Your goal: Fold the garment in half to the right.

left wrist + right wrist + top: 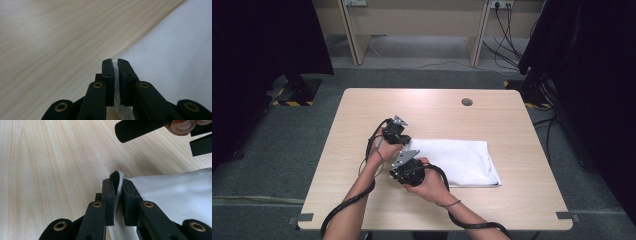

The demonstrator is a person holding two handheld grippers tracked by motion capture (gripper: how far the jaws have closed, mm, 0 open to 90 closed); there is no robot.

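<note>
Supervisor: Report the current step.

Operator: I read this as the grasp stage of a fold. The folded white cloth (459,161) lies flat on the wooden table (512,125), right of centre in the high view. I have both tools at its left edge. The left gripper (406,140) is at the upper left corner of the cloth; in the left gripper view its jaws are clenched on a thin strip of cloth edge (115,75). The right gripper (393,173) is at the lower left corner; in the right gripper view its jaws are clamped on that corner, with fabric (118,185) pinched between the pads.

Supervisor: Next move?

Operator: In my judgement, lift both corners together and level, then carry the left edge across toward the right side of the frame. Keep both grips tight and the edge taut between them, or one corner may slip and the fold will skew.
</note>
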